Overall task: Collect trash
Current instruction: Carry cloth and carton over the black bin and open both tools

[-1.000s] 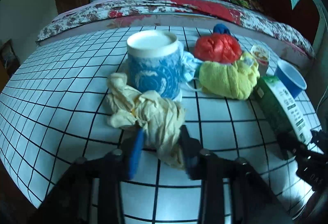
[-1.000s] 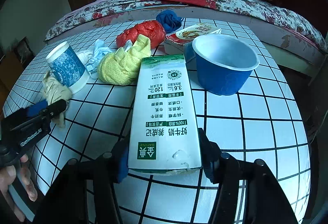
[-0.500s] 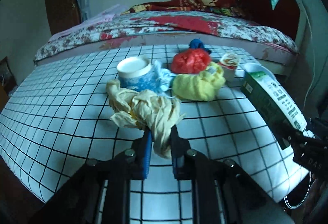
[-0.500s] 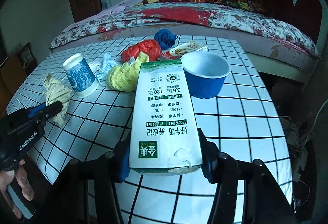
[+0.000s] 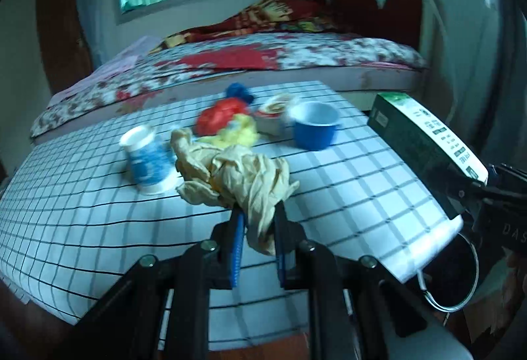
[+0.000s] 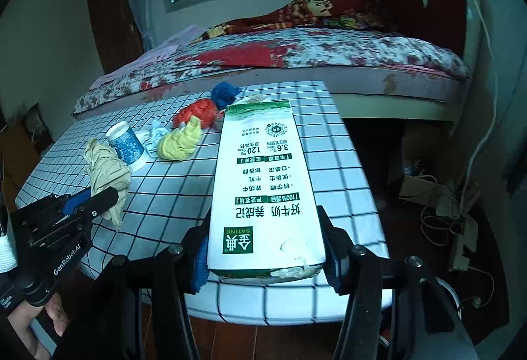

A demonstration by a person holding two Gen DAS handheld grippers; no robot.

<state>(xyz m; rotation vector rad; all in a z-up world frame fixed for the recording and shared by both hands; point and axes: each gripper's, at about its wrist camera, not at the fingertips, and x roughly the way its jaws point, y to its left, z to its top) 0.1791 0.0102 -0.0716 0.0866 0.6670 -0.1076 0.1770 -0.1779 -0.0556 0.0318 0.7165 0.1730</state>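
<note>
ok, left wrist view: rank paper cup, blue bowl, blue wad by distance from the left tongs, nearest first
1. Paper cup, just ahead and left of the left tongs, which are shut on the beige wad.
2. Blue bowl, ahead on the right.
3. Blue wad, at the table's far edge.

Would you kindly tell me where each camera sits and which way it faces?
Left wrist: on the left gripper, looking across the table toward the bed; it holds the crumpled paper.
Right wrist: on the right gripper, facing likewise; it holds the milk carton, left gripper and hand visible.
Shared: carton, paper, paper cup.
</note>
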